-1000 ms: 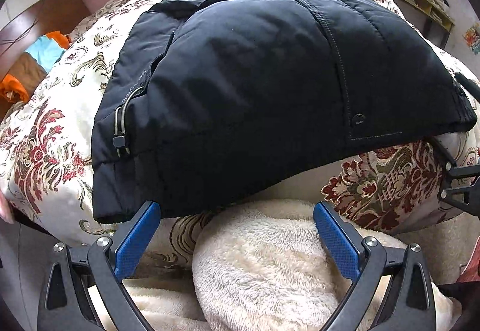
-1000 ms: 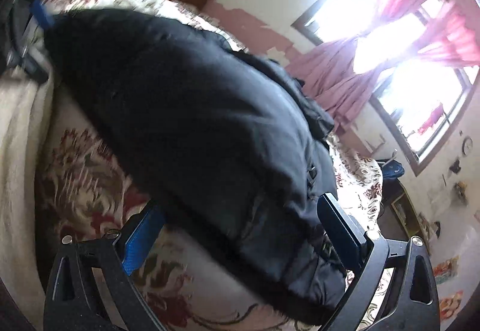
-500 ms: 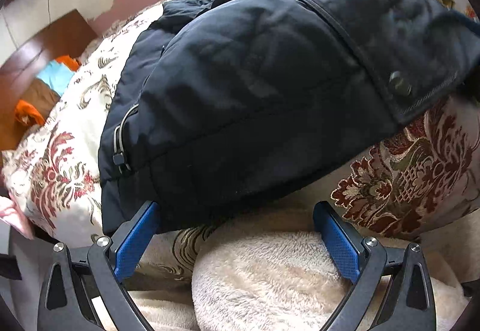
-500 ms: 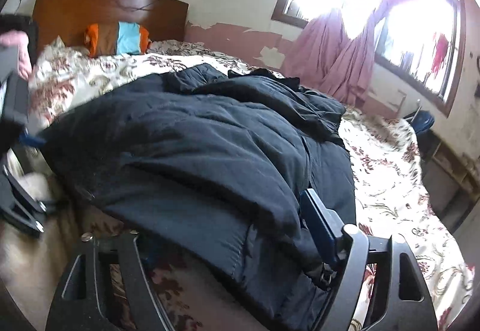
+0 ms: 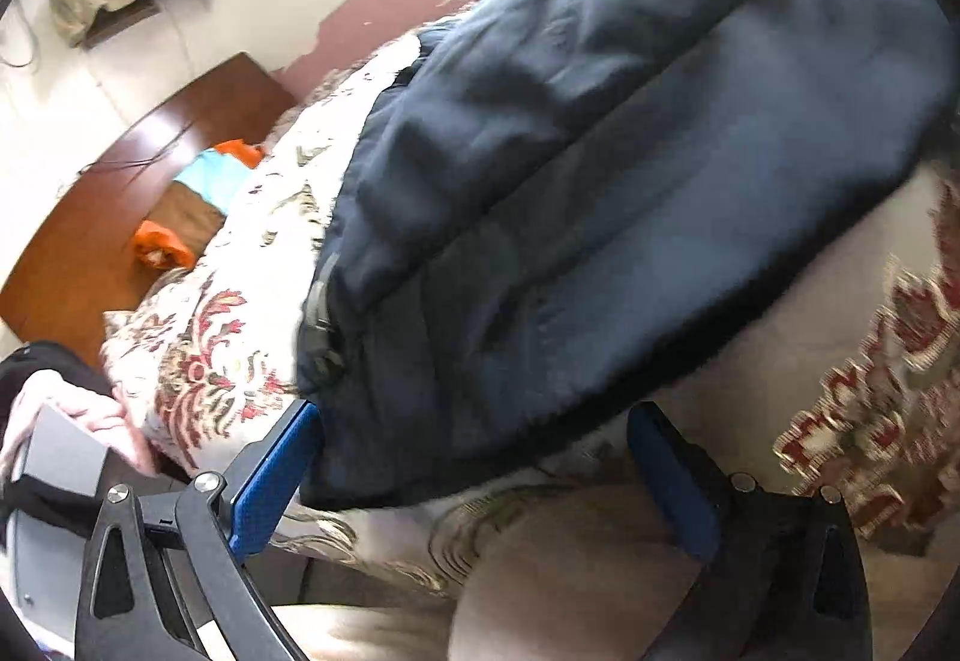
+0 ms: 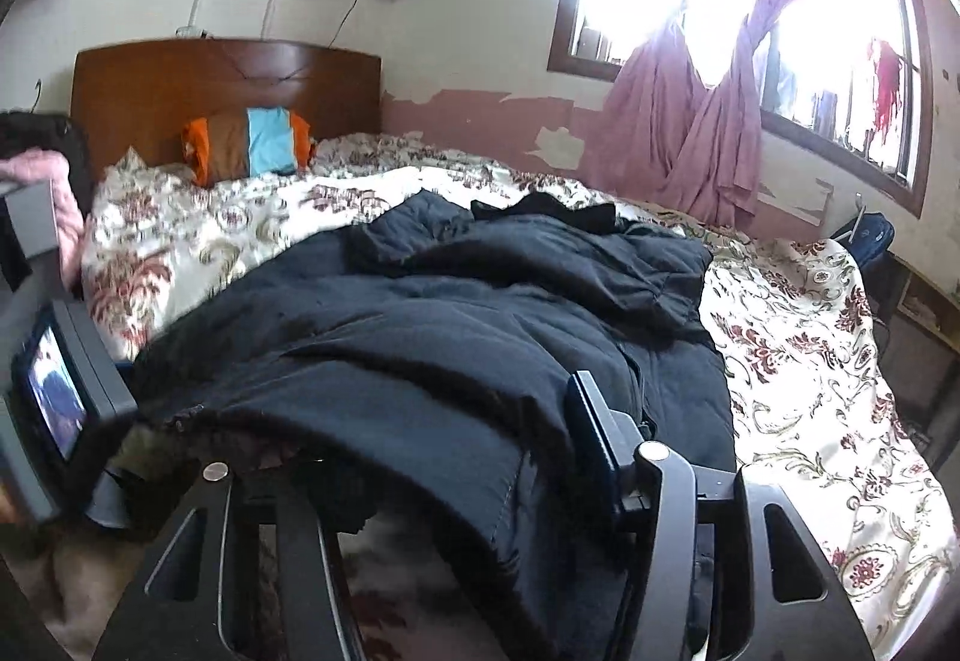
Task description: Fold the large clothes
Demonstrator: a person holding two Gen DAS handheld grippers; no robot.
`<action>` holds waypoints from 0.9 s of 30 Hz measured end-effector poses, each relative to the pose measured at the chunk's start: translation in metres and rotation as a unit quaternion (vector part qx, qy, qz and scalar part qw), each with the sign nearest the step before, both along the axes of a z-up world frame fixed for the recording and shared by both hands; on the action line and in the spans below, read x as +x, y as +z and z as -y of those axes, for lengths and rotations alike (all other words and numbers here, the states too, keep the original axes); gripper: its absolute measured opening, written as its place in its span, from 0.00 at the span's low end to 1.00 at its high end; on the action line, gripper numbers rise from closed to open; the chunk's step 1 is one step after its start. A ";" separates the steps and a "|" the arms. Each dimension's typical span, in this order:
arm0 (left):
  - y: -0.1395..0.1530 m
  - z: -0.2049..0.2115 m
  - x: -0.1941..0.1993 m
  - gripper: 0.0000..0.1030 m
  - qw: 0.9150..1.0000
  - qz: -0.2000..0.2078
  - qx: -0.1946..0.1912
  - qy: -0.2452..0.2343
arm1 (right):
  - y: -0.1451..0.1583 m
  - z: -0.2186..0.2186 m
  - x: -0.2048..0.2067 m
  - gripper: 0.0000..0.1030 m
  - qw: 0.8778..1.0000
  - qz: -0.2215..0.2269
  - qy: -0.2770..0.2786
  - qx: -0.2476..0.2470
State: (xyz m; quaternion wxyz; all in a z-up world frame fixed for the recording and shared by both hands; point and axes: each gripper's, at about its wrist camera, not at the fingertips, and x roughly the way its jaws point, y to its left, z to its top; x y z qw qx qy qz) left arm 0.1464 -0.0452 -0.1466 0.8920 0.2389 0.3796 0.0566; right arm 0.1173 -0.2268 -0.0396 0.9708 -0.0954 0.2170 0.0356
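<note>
A dark navy padded jacket [image 5: 600, 181] lies spread on the floral bedspread [image 5: 210, 361]. My left gripper [image 5: 474, 463] is open at the jacket's near hem. Its left blue pad [image 5: 276, 475] touches the hem's corner and the right pad stands free. In the right wrist view the jacket [image 6: 450, 313] drapes over my right gripper [image 6: 438, 421]. Its jaws are closing on the raised hem, and the thick fabric fills the gap. The right finger [image 6: 594, 421] shows, while cloth hides the left finger.
A cream fleece blanket [image 5: 570, 571] covers the bed's near edge. A wooden headboard [image 6: 210, 79] and an orange-and-blue pillow [image 6: 252, 145] are at the far end. Pink curtains [image 6: 690, 121] hang by the window. A hand [image 5: 60, 415] holds a grey handle at the left.
The right gripper has rolled level and risen, its jaws narrowing around the jacket hem, which lifts with it. The left gripper has tilted but stays wide at the hem.
</note>
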 end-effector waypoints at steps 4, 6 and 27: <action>0.009 -0.010 0.006 0.72 0.999 0.025 0.000 0.024 | 0.012 -0.002 0.006 0.47 1.000 0.013 0.002 0.005; 0.018 -0.018 0.010 0.59 0.999 0.042 -0.015 0.031 | 0.015 -0.002 0.009 0.47 1.000 0.015 0.004 0.003; 0.101 -0.060 0.053 0.26 0.985 0.116 -0.129 -0.007 | 0.043 0.031 0.057 0.42 0.995 -0.004 0.010 0.099</action>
